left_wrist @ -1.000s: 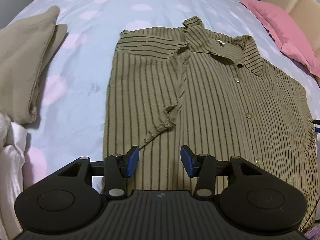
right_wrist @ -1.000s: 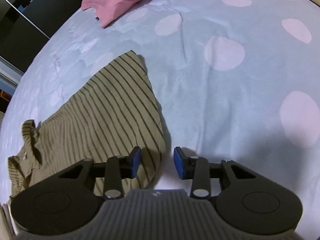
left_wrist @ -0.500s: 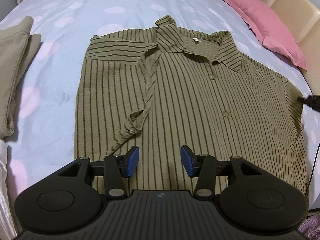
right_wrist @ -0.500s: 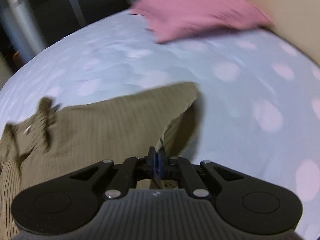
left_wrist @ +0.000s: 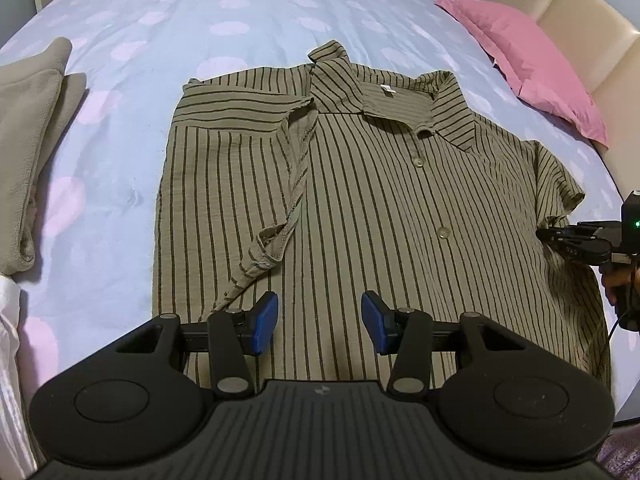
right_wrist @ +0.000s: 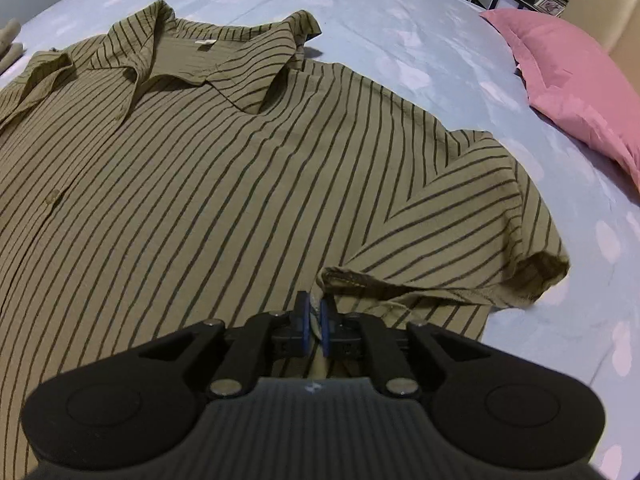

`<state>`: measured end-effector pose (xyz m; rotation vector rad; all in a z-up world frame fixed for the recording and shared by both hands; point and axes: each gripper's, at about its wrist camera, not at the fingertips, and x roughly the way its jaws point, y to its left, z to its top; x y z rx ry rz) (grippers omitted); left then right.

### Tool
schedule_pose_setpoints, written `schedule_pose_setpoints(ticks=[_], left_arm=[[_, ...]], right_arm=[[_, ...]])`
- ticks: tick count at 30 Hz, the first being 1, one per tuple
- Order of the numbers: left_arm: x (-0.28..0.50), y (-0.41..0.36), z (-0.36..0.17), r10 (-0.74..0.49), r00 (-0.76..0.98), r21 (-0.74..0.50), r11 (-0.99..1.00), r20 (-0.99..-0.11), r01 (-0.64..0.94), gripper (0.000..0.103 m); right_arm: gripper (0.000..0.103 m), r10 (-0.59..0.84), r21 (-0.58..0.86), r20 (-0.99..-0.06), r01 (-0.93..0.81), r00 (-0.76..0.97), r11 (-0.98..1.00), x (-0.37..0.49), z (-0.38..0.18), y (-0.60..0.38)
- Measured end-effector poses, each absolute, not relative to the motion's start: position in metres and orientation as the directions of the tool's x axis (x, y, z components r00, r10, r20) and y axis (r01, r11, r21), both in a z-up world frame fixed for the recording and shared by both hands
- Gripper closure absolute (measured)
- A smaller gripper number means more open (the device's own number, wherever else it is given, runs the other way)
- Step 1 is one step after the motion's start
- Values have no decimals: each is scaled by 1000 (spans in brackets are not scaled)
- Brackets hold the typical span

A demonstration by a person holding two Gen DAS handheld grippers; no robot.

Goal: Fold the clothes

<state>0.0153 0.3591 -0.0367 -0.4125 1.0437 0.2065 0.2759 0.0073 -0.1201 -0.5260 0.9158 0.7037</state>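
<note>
Striped shirt (left_wrist: pixel 360 208) spread front-up on the bed (left_wrist: pixel 248 12), collar toward the pink pillow (left_wrist: pixel 532 60). 1 side already folded in over the front, sleeve edge lying down the chest. Other sleeve (right_wrist: pixel 472 216) out flat, its hem pinched in the clenched right gripper (right_wrist: pixel 315 314). Left gripper (left_wrist: pixel 319 322) released, over the hem. Likely halfway: second side and bottom fold left.

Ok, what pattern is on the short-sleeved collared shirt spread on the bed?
Olive-tan short-sleeved collared shirt with thin dark stripes; clearest in the left wrist view.
</note>
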Motion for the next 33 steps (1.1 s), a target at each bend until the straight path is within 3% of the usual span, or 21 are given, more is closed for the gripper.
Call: schedule_pose_setpoints(ticks=[3, 4, 9, 17, 24, 26, 27, 28, 29, 33], left_arm=[[16, 360, -37, -29, 493, -231, 907, -870, -353, 59], [16, 361, -37, -27, 492, -229, 906, -870, -356, 59], [17, 364, -37, -16, 487, -224, 900, -873, -372, 59], [17, 363, -42, -24, 470, -215, 908, -882, -358, 59], [17, 368, -49, -22, 445, -202, 910, -895, -362, 59], [18, 370, -51, -22, 437, -199, 910, -899, -363, 59], [19, 371, -52, -24, 433, -198, 911, -901, -362, 59], [19, 371, -52, -25, 431, -198, 911, -902, -362, 58], [20, 372, -53, -27, 429, -198, 911, -903, -361, 58], [20, 371, -53, -39, 429, -205, 914, -902, -349, 58]], right_arm=[[64, 356, -35, -847, -710, 395, 704, 287, -109, -8], [62, 376, -3, -840, -696, 392, 718, 290, -104, -15], [62, 431, 95, -797, -617, 423, 782, 312, -76, -49], [62, 397, 286, -745, -281, 537, 916, 362, -67, -107], [62, 325, 216, -770, -254, 550, 943, 381, -94, -102], [66, 327, 219, -771, -256, 546, 942, 385, -99, -101], [76, 326, 219, -777, -255, 538, 942, 388, -102, -99], [92, 324, 217, -780, -254, 536, 942, 389, -103, -98], [98, 328, 219, -777, -257, 538, 941, 389, -103, -96], [100, 397, 281, -727, -285, 561, 917, 388, -84, -83]])
